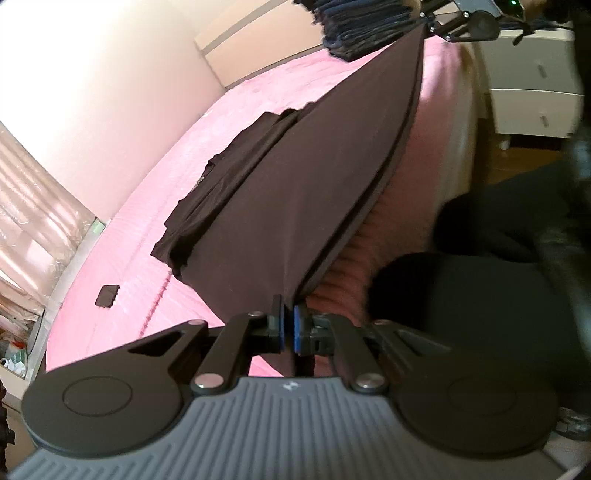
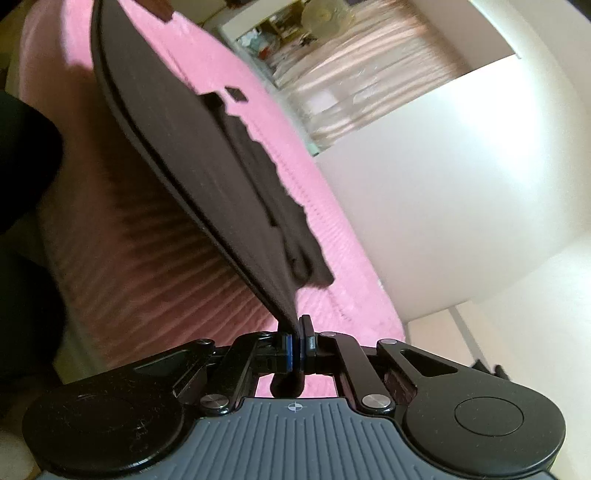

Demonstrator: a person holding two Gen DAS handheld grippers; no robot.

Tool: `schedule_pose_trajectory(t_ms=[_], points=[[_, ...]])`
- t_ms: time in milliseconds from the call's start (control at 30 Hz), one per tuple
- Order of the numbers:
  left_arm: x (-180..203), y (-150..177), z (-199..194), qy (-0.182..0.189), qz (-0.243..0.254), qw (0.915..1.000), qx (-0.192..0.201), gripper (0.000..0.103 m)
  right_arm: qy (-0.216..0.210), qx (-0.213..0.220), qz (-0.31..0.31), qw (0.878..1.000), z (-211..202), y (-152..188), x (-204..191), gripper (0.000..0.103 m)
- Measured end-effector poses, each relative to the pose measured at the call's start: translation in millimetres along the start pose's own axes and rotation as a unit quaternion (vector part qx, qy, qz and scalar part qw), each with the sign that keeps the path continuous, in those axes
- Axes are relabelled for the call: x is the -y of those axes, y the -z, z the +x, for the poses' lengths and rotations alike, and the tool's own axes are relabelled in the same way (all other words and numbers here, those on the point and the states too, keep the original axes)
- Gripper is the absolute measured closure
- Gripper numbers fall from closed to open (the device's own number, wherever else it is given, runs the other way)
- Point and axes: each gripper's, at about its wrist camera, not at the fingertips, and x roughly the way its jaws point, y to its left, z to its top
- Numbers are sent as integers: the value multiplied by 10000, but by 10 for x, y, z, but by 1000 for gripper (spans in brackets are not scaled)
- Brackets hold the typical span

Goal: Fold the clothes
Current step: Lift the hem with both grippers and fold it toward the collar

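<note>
A pink bedspread [image 1: 155, 229], soft and ribbed with stitched lines, covers the bed. On it lies a small flat black rectangle [image 1: 107, 295], near the garment's far edge. A stack of folded dark blue clothes [image 1: 362, 26] sits at the far end of the bed, with a white drawer unit [image 1: 535, 85] beside the bed and sheer striped curtains [image 2: 354, 92] by the pale wall.

The dark brown garment [image 1: 295, 177], a smooth matte fabric with a double hem, is stretched taut between both grippers above the bed's near edge; its far part lies crumpled on the bedspread. The left gripper [image 1: 289, 328] has its blue-padded fingers pinched on one hem corner. The right gripper [image 2: 296, 349] has its fingers clamped on the other corner, fabric bunching below them.
</note>
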Motion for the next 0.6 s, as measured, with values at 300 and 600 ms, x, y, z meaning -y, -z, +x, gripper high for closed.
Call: schedule_pose_trajectory(t_ms=[300, 600], points=[[406, 200, -808, 1066, -388, 9934, -143, 100, -441, -340, 18, 9984, -1174, 101, -199, 102], [-291, -118, -538, 131, -318, 9992, 224, 100, -179, -252, 21, 9995, -762, -247, 230, 102]])
